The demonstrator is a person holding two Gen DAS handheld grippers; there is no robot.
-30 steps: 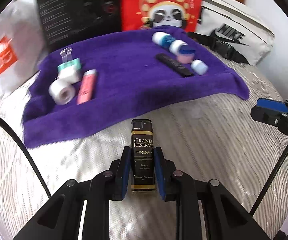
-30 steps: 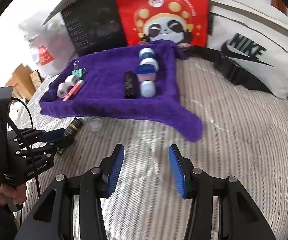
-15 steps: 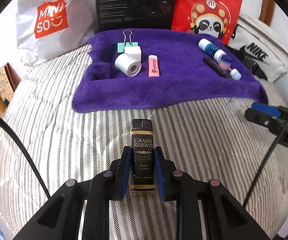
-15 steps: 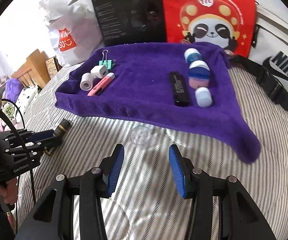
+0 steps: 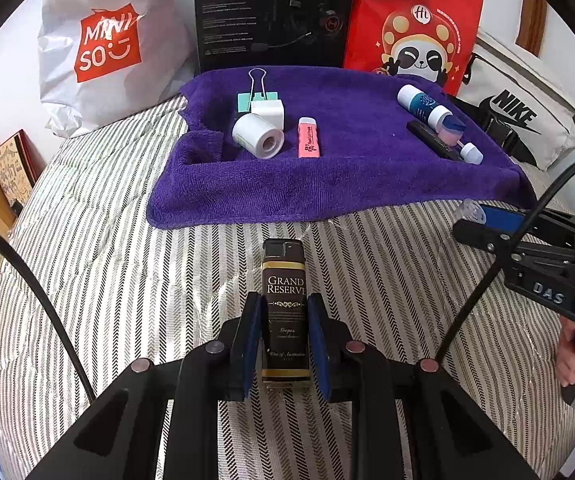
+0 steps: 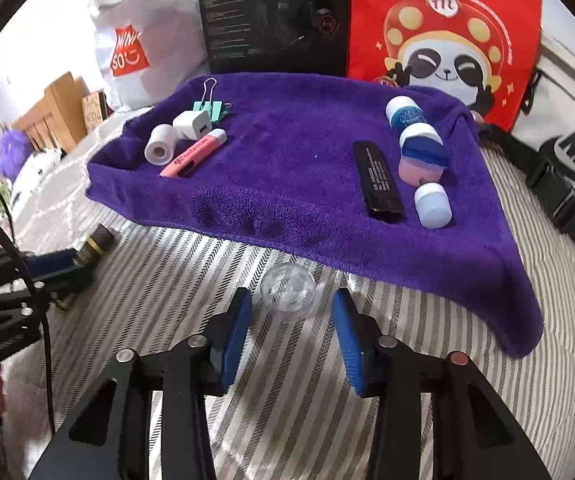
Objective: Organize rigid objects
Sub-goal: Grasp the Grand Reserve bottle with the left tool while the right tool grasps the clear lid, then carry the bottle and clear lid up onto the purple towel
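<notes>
My left gripper (image 5: 284,302) is shut on a black "Grand Reserve" lighter (image 5: 283,268), held over the striped bedding just before the purple towel (image 5: 347,176). On the towel's left lie a white tape roll (image 5: 258,136), a white charger (image 5: 269,110), a teal binder clip (image 5: 251,98) and a pink highlighter (image 5: 308,138). Small bottles (image 6: 419,148) and a black bar (image 6: 379,180) lie on its right. My right gripper (image 6: 291,300) is low over the bedding with its jaws closing. A small clear jar (image 6: 287,286) sits between them, and the pads do not touch it.
Behind the towel stand a white Miniso bag (image 5: 99,48), a black box (image 5: 271,12) and a red panda bag (image 5: 411,28). A white Nike bag (image 6: 567,140) with a black strap lies at the right. Striped bedding (image 5: 127,280) covers the foreground.
My right gripper has come forward and down, so the clear jar now lies between its jaws, which stand slightly narrower. The left view swung toward the towel's left; the lighter stays gripped.
</notes>
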